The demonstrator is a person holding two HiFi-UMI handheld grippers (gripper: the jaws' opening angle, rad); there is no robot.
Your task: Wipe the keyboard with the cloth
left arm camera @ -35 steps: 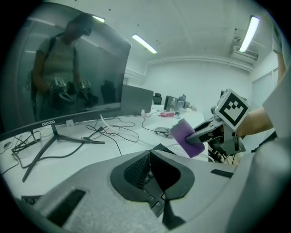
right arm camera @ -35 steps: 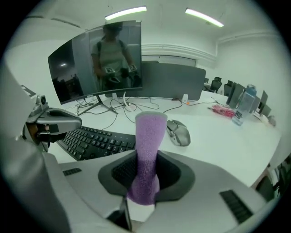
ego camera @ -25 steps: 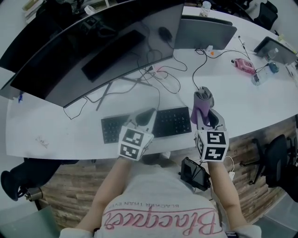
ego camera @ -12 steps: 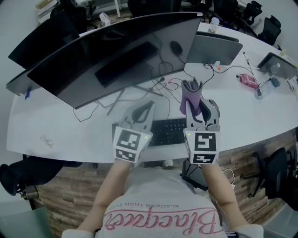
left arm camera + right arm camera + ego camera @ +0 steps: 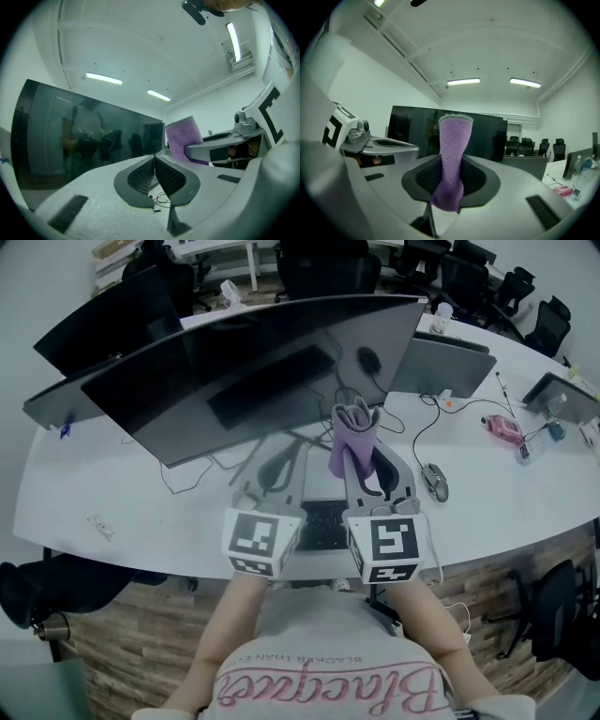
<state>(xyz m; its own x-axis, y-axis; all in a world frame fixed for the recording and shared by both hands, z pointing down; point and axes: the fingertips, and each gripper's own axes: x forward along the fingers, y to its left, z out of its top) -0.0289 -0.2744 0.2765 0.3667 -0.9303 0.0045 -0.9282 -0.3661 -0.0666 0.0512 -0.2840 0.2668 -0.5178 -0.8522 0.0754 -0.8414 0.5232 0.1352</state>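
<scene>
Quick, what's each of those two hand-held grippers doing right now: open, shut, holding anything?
Left hand-held gripper: closed, holding nothing.
Right hand-held gripper: closed on the purple cloth.

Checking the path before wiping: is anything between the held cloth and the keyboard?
Nothing visible. The cloth, clamped in the right gripper, is raised above the keyboard; only the shut, empty left gripper hangs beside it.

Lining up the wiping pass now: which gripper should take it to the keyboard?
Right. The right gripper is shut on the purple cloth, held over the keyboard; the left gripper is shut with nothing between its jaws.
</scene>
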